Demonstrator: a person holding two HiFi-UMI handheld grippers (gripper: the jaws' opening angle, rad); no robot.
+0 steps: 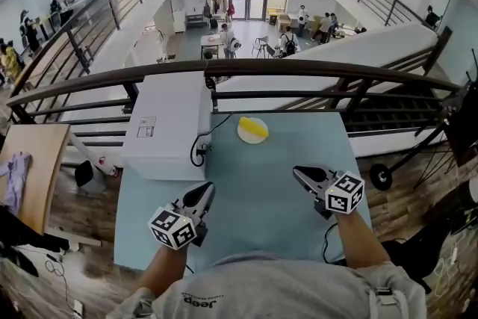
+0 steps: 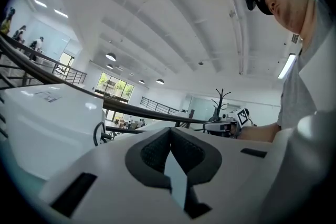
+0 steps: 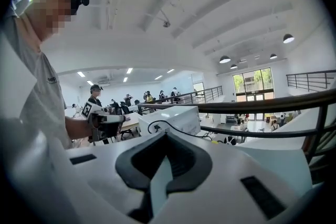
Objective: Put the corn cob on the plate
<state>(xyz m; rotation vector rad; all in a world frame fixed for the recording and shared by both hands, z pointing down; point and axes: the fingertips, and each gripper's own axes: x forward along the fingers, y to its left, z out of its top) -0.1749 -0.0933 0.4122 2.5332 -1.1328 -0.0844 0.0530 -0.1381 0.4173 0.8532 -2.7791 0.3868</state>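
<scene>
In the head view a yellow corn cob (image 1: 256, 130) lies on a small white plate (image 1: 243, 134) at the far middle of the pale blue table (image 1: 258, 194). My left gripper (image 1: 207, 191) hovers over the near left of the table, well short of the plate, jaws shut and empty. My right gripper (image 1: 297, 172) is held over the near right, also shut with nothing in it. The left gripper view shows its dark pads (image 2: 157, 152) closed together. In the right gripper view the pads (image 3: 181, 157) meet too. Neither gripper view shows the cob or the plate.
A big white box (image 1: 168, 123) sits on the table's far left, with a black cable (image 1: 198, 153) looping off its side. A dark railing (image 1: 246, 69) runs behind the table above a drop to the hall below. A wooden table (image 1: 33, 160) stands at the left.
</scene>
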